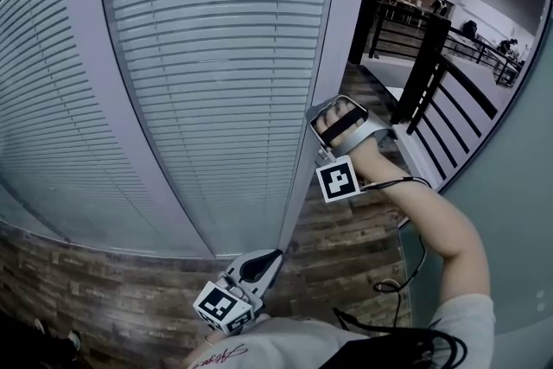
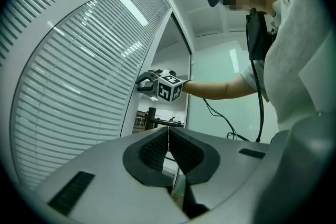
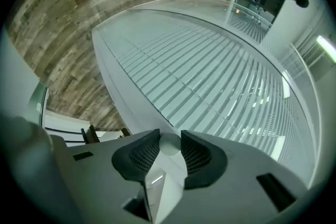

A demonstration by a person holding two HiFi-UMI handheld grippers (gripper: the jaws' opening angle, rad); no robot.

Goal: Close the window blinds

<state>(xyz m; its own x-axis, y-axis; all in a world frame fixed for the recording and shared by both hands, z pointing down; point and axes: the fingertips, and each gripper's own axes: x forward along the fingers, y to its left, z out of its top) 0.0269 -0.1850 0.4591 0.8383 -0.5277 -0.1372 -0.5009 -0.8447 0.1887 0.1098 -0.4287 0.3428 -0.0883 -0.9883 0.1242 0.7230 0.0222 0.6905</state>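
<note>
Right tongs (image 3: 169,139) clenched on a round pale knob (image 3: 169,146) that sits on the grey window frame (image 1: 346,13), as I see it from my remote station; both dark pads press against the knob's sides. My left tongs (image 2: 168,136) are clenched on nothing, pads meeting, held low near the person's torso and pointing along the frame toward the right tongs. The window blinds (image 1: 216,56) fill the pane just beside the knob, their pale horizontal slats running from top to bottom, with a second blind (image 1: 43,99) covering the pane further left. Beyond the frame, I can see a wood-plank floor (image 1: 346,229) and a black railing (image 1: 423,73).
</note>
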